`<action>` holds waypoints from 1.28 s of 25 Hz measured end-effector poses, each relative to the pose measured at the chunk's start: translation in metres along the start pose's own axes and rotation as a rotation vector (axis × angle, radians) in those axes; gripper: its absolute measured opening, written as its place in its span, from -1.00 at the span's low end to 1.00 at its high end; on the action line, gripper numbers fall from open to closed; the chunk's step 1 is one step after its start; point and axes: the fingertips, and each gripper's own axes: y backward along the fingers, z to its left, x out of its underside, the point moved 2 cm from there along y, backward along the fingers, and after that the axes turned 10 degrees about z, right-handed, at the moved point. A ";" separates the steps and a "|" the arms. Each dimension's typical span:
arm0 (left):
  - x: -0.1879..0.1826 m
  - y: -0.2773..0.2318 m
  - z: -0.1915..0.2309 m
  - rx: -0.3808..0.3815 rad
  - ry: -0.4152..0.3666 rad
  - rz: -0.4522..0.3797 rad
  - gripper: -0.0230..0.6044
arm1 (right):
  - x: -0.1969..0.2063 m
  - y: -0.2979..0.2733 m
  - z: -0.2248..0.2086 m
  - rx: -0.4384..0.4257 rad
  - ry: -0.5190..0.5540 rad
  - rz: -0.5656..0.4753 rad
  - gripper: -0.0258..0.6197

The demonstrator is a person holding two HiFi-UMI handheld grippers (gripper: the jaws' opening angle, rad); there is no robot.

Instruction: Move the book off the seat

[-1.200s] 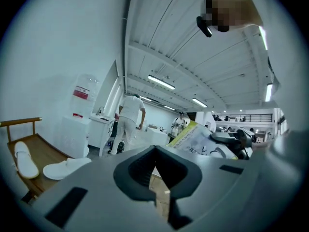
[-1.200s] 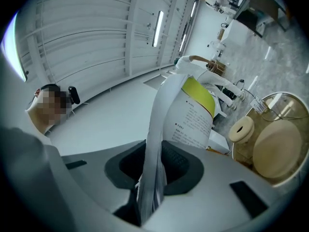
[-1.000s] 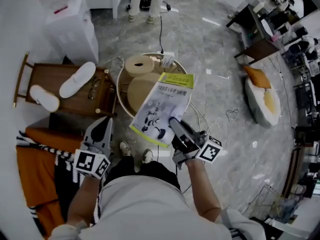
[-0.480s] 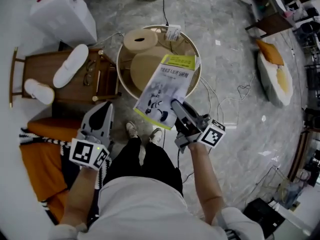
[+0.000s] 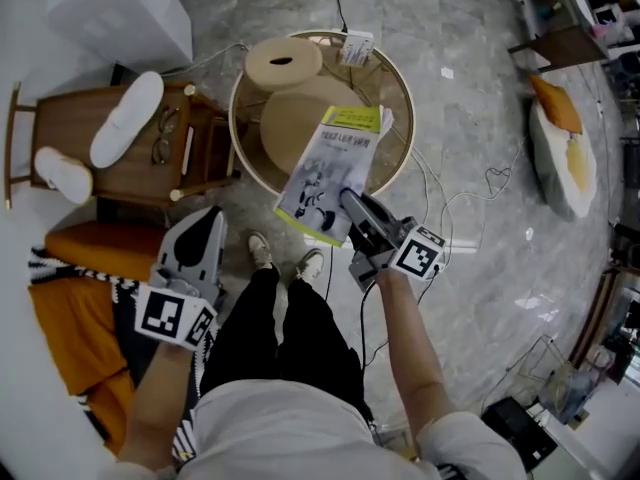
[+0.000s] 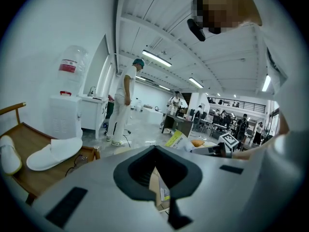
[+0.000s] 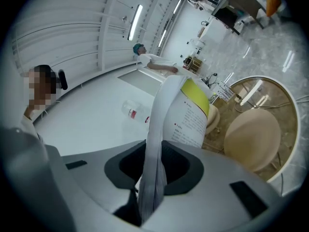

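Observation:
The book, a thin white paperback with a yellow-green band at its far end, hangs in the air over the near edge of the round table. My right gripper is shut on the book's near edge; in the right gripper view the book stands edge-on between the jaws. My left gripper is held low at the left, above the orange seat, jaws together and nothing in them.
Two round beige pieces and a white power strip lie on the table. A wooden chair at the left carries two white slippers and glasses. A white water dispenser stands behind it. Cables trail on the marble floor.
The person has stepped forward, so table and chair have slid down and closer in the head view. The book stays gripped in the right gripper over the table's near edge.

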 end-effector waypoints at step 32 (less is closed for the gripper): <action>0.060 -0.077 0.023 -0.026 0.070 0.087 -0.87 | 0.020 -0.096 -0.170 0.061 -0.023 0.298 -0.63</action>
